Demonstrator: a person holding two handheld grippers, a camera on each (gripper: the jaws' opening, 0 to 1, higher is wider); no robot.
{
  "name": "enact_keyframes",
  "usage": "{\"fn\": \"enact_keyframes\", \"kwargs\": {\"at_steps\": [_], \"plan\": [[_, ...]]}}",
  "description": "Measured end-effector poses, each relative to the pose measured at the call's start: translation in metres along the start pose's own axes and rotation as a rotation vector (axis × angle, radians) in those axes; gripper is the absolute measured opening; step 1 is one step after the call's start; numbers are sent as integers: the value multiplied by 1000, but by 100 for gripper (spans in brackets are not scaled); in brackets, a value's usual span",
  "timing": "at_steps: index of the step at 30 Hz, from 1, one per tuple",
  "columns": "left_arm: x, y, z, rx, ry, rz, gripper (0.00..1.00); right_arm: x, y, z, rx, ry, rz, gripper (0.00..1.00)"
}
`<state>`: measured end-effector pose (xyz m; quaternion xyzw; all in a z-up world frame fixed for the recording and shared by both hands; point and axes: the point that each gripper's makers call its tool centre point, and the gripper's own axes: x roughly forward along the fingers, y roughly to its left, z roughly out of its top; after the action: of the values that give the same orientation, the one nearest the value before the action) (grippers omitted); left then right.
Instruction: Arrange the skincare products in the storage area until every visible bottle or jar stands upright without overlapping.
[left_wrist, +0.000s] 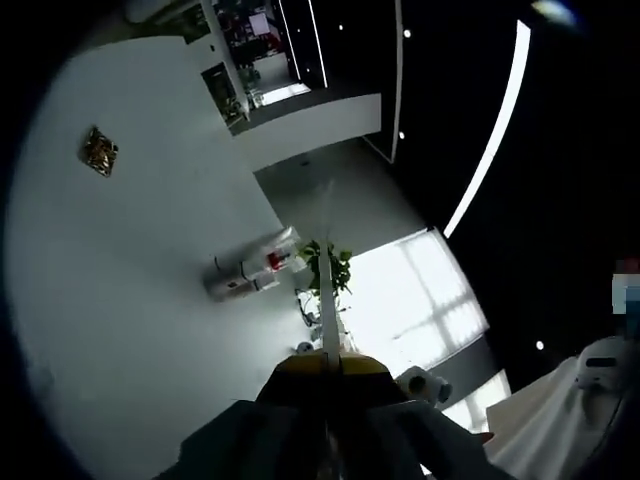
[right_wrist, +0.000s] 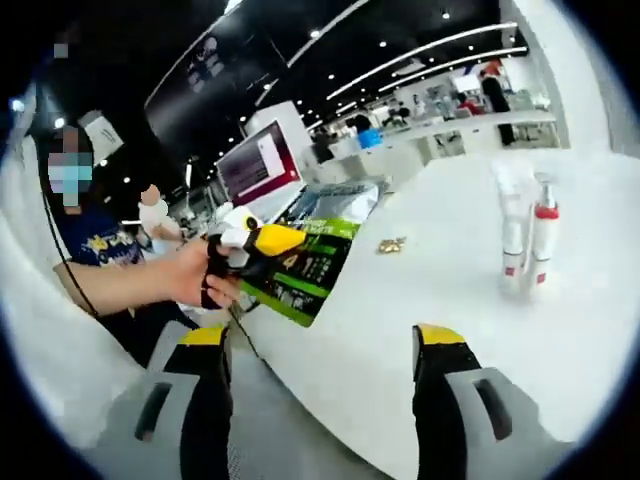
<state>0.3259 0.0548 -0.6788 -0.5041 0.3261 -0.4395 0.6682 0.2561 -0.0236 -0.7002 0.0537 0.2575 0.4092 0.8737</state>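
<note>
In the right gripper view the right gripper (right_wrist: 325, 345) is sitting released at the bottom, its jaws spread wide over the white table (right_wrist: 420, 300). Two bottles (right_wrist: 528, 240) are standing upright side by side at right. At centre left a hand (right_wrist: 195, 275) is holding the left gripper (right_wrist: 262, 240), clenched on a flat green pack (right_wrist: 305, 268). In the left gripper view the bottles (left_wrist: 250, 270) are showing at centre.

The left black yellow-tipped claw (left_wrist: 325, 368) has its jaws pressed together, while the right black yellow-tipped claw (right_wrist: 322, 340) holds its jaws wide apart, gripping nothing.
</note>
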Motion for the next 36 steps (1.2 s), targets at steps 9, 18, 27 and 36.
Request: {"fn": "enact_keyframes", "kwargs": {"at_steps": [9, 18, 27, 36], "plan": [[38, 45, 27, -61, 11, 64, 1, -3, -30, -5, -127, -75, -216, 97], [75, 89, 47, -89, 38, 159, 1, -10, -65, -20, -248, 7, -404, 77], [106, 133, 61, -127, 66, 237, 1, 2, -57, -33, -296, 82, -342, 78], [123, 163, 61, -132, 122, 321, 1, 2, -58, -38, -309, 104, -350, 77]]}}
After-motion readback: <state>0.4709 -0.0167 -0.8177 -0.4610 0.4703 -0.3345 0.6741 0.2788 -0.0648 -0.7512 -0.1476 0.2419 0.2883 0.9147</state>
